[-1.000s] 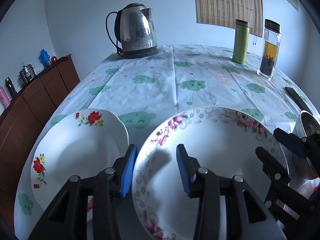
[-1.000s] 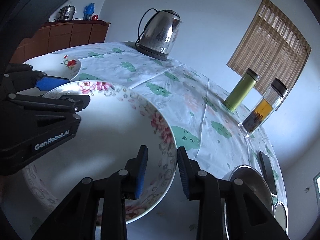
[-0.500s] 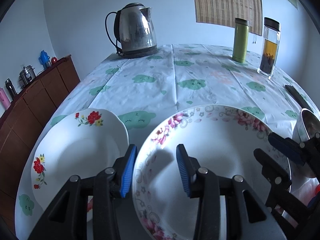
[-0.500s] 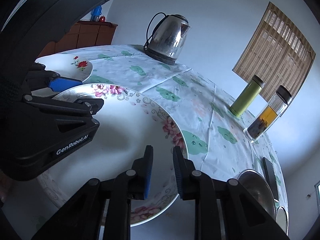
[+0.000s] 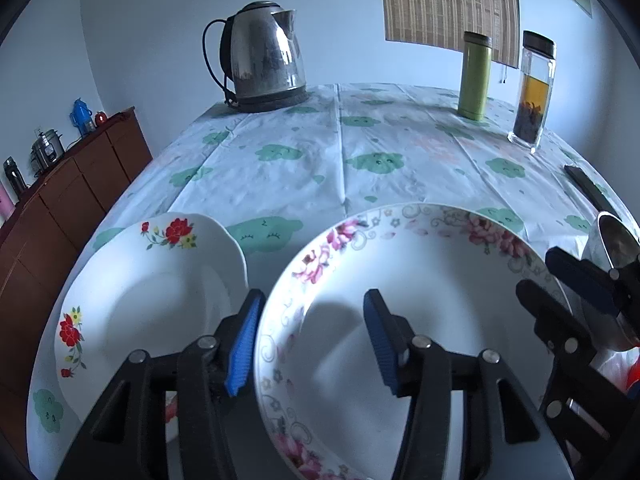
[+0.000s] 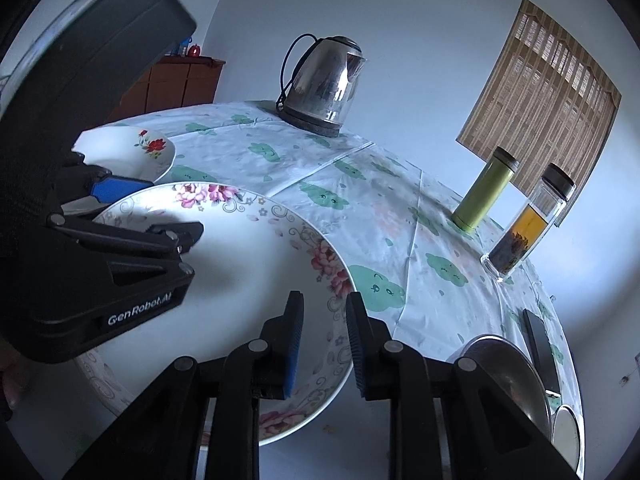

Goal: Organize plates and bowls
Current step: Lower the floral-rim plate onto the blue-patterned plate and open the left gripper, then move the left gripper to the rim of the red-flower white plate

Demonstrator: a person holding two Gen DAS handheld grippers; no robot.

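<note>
Both tongs are at the pink-flowered bowl (image 5: 420, 320), which sits on the tablecloth (image 5: 320, 160) on the near side, well short of the kettle (image 5: 260, 56). The left gripper (image 5: 310, 340) straddles the bowl's left rim, one blue pad outside, one inside, and its jaws are opening with clear gaps either side of the rim, so no grip there. The right gripper (image 6: 322, 344) straddles the bowl's opposite rim; its jaws stand narrow, but a sliver of gap seems to show beside the rim, so I can't call it a firm pinch. Just left of the bowl lies the red-flowered plate (image 5: 152, 300), rims nearly touching, and it's the left hand that's nearer to it. Right of the bowl, a steel bowl (image 6: 504, 376). My read: the bowl goes leftward onto the plate, or the left tongs shift over to the plate.
</note>
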